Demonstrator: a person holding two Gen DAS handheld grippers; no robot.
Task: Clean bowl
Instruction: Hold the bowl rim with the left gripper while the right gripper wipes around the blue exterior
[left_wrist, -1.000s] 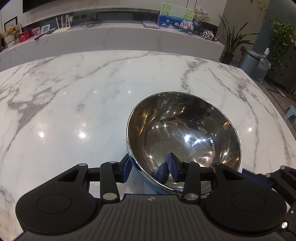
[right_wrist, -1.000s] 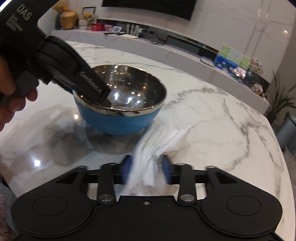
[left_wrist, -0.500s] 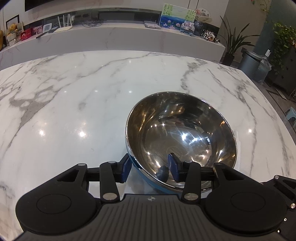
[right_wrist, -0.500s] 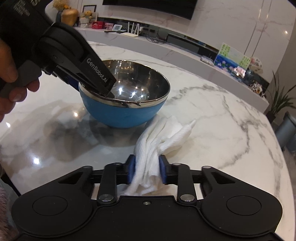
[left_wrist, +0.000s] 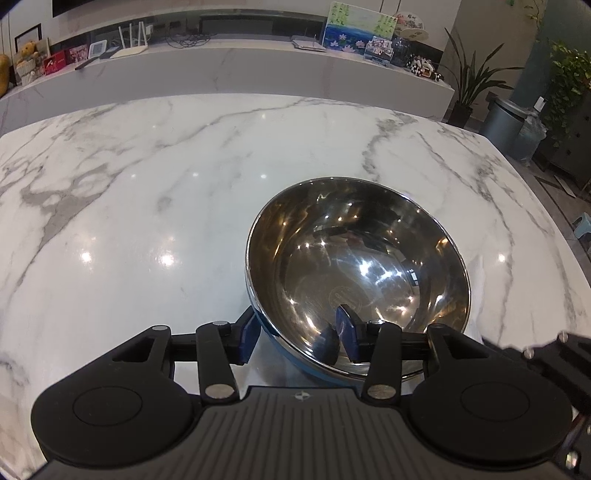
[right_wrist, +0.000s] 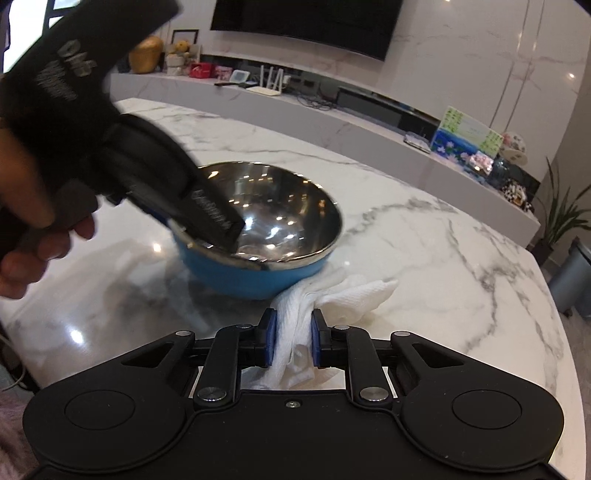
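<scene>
A bowl (left_wrist: 354, 266), steel inside and blue outside (right_wrist: 258, 273), sits on the white marble table (left_wrist: 147, 184). My left gripper (left_wrist: 295, 334) straddles its near rim, one finger outside and one inside; the gap between the jaws is wide. In the right wrist view the left gripper's body (right_wrist: 147, 177) reaches over the bowl's left rim. My right gripper (right_wrist: 291, 341) is shut on a white paper towel (right_wrist: 306, 310), whose loose end lies on the table against the bowl's near right side.
A long marble counter (left_wrist: 221, 74) with small items runs behind the table. A plant (left_wrist: 469, 85) and a grey bin (left_wrist: 502, 122) stand off the table's far right corner. The table edge (right_wrist: 565, 350) curves at the right.
My right gripper has closed on the paper towel and moved up toward the bowl. The left gripper has kept its place on the bowl's rim.
</scene>
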